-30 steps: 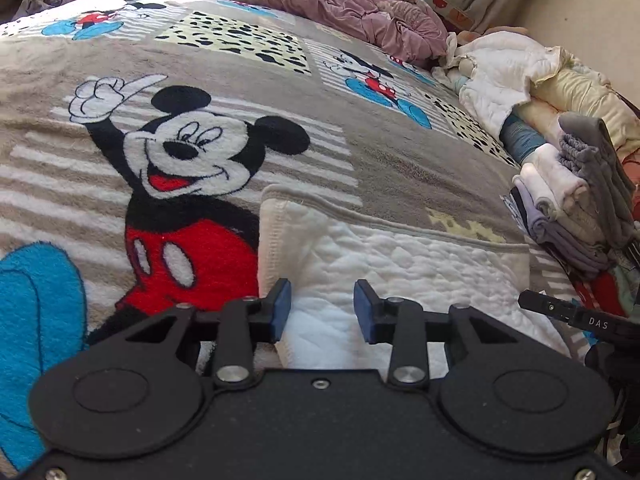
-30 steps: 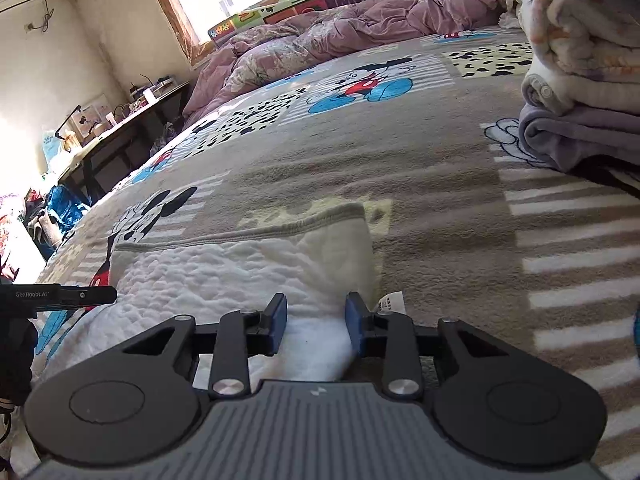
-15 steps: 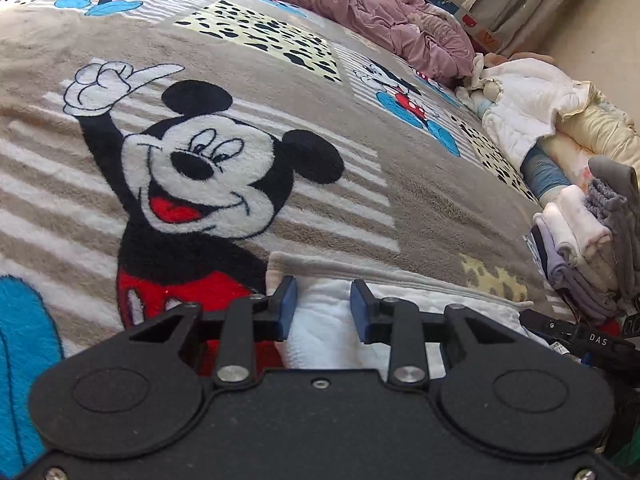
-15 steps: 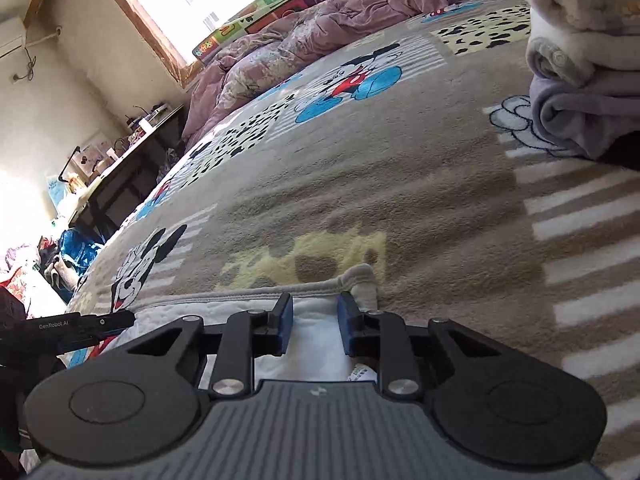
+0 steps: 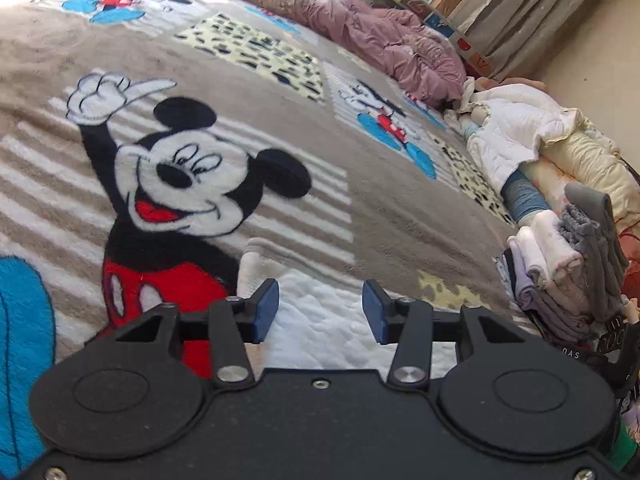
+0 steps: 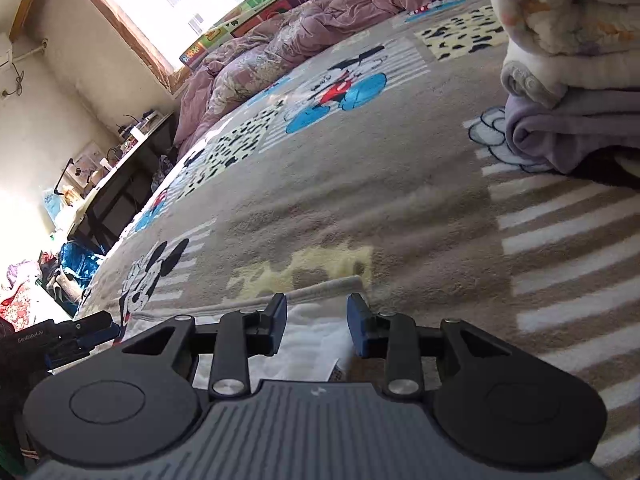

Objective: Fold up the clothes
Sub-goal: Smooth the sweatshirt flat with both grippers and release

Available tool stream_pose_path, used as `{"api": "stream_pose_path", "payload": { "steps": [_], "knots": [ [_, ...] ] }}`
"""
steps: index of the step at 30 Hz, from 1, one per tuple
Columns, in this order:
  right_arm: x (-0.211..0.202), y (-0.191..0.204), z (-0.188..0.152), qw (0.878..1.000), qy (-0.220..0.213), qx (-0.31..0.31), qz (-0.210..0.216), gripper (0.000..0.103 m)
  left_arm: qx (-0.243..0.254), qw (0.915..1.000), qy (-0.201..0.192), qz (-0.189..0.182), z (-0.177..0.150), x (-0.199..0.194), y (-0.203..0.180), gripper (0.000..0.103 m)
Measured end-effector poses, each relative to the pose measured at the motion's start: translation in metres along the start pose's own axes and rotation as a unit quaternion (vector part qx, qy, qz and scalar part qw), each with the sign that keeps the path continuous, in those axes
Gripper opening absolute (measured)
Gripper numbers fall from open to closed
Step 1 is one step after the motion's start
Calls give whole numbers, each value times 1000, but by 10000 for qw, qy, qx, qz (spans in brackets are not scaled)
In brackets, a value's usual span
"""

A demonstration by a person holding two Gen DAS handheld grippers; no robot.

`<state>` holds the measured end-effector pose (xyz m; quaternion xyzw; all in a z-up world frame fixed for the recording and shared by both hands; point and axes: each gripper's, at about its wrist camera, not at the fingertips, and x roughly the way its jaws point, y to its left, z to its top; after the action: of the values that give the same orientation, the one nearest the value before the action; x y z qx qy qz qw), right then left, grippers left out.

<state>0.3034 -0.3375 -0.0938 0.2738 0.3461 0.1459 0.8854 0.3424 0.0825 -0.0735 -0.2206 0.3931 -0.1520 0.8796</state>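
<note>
Only leftward — folded stack [image 5: 560, 264]; rightward, desk [image 6: 120, 172]; both tongs [image 5: 320, 316] [image 6: 316, 324] released over white quilted garment [image 5: 320, 320].

My bed wears a cartoon-mouse blanket [image 5: 360, 200]. On it: white quilted garment [image 5: 320, 320] at six o'clock, folded clothes stack [image 5: 560, 264] at three, rumpled pink duvet [image 5: 380, 36] at twelve.

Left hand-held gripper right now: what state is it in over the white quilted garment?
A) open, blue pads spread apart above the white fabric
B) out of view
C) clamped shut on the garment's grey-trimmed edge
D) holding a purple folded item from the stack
A: in the left wrist view the left hand-held gripper has its blue pads clearly apart, with the white quilted garment showing in the gap.
</note>
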Motion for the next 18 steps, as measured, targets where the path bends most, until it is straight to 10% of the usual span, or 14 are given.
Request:
{"api": "stream_pose_path", "payload": {
  "steps": [4, 14, 18],
  "knots": [
    [10, -7, -4, 9997, 185, 84, -138, 22, 67, 9999, -5, 100, 1, -4, -5, 46],
    [-115, 62, -85, 9867, -434, -1509, 428, 26, 865, 9959, -252, -57, -56, -86, -63, 46],
    [-80, 41, -113, 9939, 447, -986, -189, 22, 439, 9988, -102, 168, -97, -94, -51, 46]
  ]
}}
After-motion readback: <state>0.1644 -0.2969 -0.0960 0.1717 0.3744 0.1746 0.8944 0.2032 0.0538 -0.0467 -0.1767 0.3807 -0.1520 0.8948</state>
